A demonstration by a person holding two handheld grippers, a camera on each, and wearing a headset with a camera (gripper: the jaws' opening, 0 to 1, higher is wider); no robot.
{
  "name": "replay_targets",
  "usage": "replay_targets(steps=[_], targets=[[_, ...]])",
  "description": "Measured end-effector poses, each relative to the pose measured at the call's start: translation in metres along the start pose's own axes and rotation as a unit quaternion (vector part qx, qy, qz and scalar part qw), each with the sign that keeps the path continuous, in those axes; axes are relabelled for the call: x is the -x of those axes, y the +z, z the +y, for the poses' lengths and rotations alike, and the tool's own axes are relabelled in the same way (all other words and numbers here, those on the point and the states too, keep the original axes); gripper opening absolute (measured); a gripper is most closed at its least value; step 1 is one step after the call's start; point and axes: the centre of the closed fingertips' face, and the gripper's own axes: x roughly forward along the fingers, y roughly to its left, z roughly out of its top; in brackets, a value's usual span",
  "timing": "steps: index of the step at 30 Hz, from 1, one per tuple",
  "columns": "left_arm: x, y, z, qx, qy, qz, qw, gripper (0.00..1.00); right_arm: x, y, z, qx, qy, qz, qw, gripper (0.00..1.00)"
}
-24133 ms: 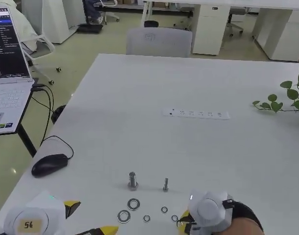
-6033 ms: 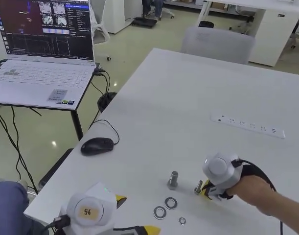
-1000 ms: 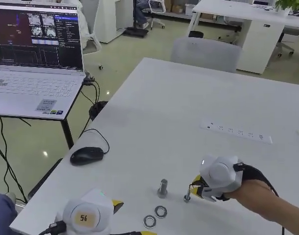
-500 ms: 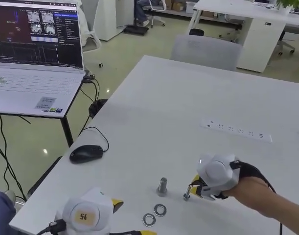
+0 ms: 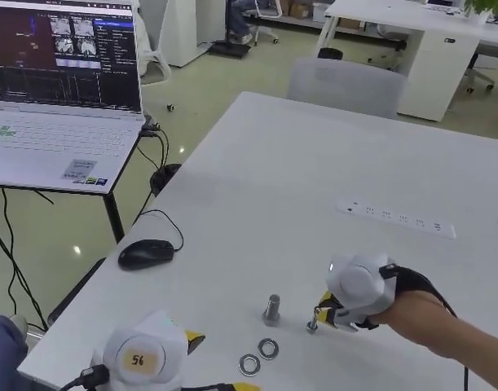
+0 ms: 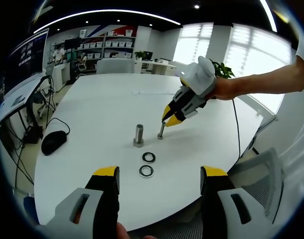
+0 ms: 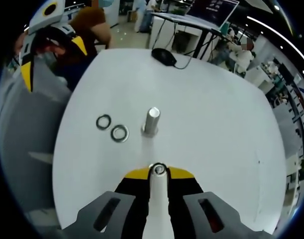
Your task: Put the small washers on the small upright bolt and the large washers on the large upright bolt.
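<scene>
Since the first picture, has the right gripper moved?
Yes. The right gripper was nearer the person than the small bolt. Now its tips are at that bolt's top, right of the large bolt.

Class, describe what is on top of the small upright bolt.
The right gripper closes its yellow jaw tips over the small bolt, with a small ring between them. Whether washers sit lower on the shaft is covered.
</scene>
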Motion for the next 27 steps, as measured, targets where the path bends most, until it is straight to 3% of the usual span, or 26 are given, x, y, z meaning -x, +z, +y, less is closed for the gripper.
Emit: replay_targets(steps=[18, 27], targets=[[0.002, -0.003, 0.002, 0.004, 0.001, -0.001, 1.0, 0.65, -0.005, -0.003, 0.003, 0.003, 0.014, 0.019, 0.9997, 0.13], [0.003, -0.006, 0.003, 0.008, 0.003, -0.001, 1.0, 0.65, -0.015, -0.008, 0.003, 0.0, 0.021, 0.027, 0.9994, 0.13]])
